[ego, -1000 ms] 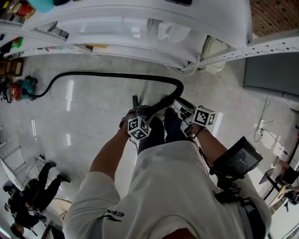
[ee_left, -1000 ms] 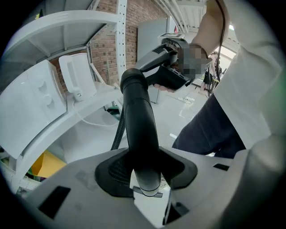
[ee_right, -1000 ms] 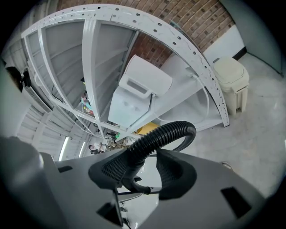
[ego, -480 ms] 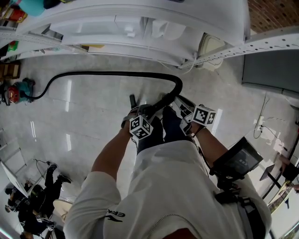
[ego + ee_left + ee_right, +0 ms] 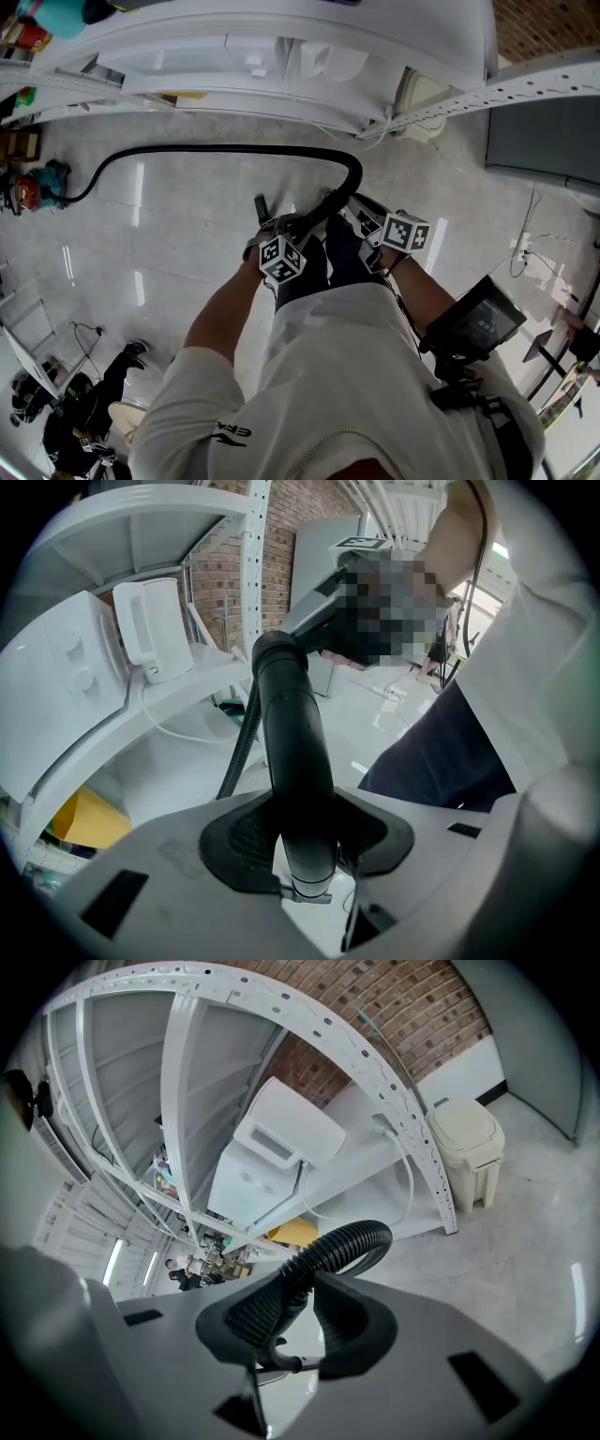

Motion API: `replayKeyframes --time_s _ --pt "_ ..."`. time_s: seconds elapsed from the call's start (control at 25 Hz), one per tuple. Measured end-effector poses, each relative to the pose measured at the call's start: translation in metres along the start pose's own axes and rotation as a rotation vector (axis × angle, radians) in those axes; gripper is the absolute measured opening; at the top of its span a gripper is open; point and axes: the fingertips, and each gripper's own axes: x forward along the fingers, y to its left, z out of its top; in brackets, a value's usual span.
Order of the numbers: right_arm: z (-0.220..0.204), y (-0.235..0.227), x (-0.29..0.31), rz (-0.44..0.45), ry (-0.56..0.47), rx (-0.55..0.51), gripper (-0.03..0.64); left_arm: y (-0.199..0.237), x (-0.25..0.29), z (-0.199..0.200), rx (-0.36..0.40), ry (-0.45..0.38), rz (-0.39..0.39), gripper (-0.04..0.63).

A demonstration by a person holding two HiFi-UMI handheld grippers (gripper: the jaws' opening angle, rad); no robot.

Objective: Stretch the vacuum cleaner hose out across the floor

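Head view first: the hose (image 5: 216, 150) starts at the red and teal vacuum body (image 5: 36, 183) over at the left edge. It curves up, then runs nearly straight across the glossy floor (image 5: 169, 253) in front of the white shelving (image 5: 281, 56). From there it hooks back in a tight bend toward your legs, so the near end isn't laid out flat: it's up off the floor in your two tools.

Your left gripper (image 5: 272, 230) is clamped on the smooth rigid tube (image 5: 292, 742) at the hose's end. In the left gripper view the tube sits squeezed between the black pads (image 5: 239, 841) and sticks up and away, with the ribbed part trailing off below it.

Your right gripper (image 5: 361, 214) sits just beside the left one, a little further along. Its jaws have just been closing, and in the right gripper view (image 5: 291, 1330) the ribbed hose (image 5: 347, 1241) is caught between the pads, which press on it. Past the jaws it loops up and curls over to the right.

Further out in that view there's a perforated white rack upright (image 5: 375, 1082), a cream lidded bin (image 5: 466, 1152) standing on the floor by its foot, and a brick wall (image 5: 412, 1007) behind.
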Motion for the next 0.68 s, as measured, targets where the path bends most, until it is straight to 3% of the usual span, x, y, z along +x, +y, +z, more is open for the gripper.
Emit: replayKeyframes --time_s 0.32,0.68 --pt "-0.0057 -0.0015 0.0043 -0.013 0.025 0.000 0.064 -0.0036 -0.0028 -0.0039 -0.008 0.008 -0.005 0.155" --pt "-0.0054 0.0020 0.0052 -0.005 0.026 -0.008 0.060 0.0002 -0.0062 -0.0050 -0.003 0.018 0.001 0.155"
